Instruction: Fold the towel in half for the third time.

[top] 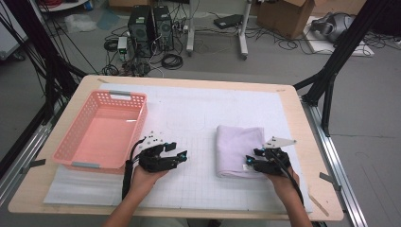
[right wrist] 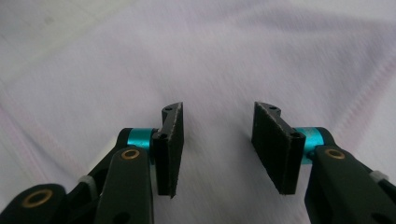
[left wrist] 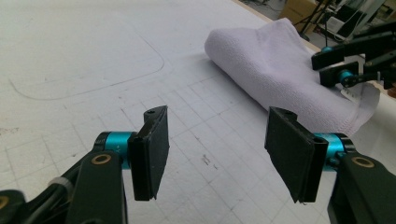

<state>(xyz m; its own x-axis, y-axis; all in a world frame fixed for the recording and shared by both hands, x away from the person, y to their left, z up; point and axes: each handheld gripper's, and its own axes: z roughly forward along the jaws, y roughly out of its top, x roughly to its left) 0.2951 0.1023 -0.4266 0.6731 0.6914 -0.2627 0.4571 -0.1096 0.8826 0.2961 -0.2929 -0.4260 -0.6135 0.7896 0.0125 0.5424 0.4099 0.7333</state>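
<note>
A folded pale lilac towel (top: 236, 147) lies on the white gridded mat (top: 203, 118), right of centre. My right gripper (top: 249, 161) is at the towel's near right corner, open, its jaws just over the cloth (right wrist: 224, 56) with nothing held between them. My left gripper (top: 180, 155) hovers open above bare mat, a hand's width left of the towel, pointing toward it. In the left gripper view the towel (left wrist: 275, 65) lies ahead at the right, my left gripper (left wrist: 215, 149) stands wide open, and the right gripper (left wrist: 334, 65) rests at the towel's far end.
A pink plastic basket (top: 71, 156) with nothing in it sits on the left side of the mat, close to my left hand. The wooden table edge (top: 302, 123) runs along the right. Cables, computer towers and cardboard boxes lie on the floor beyond the table.
</note>
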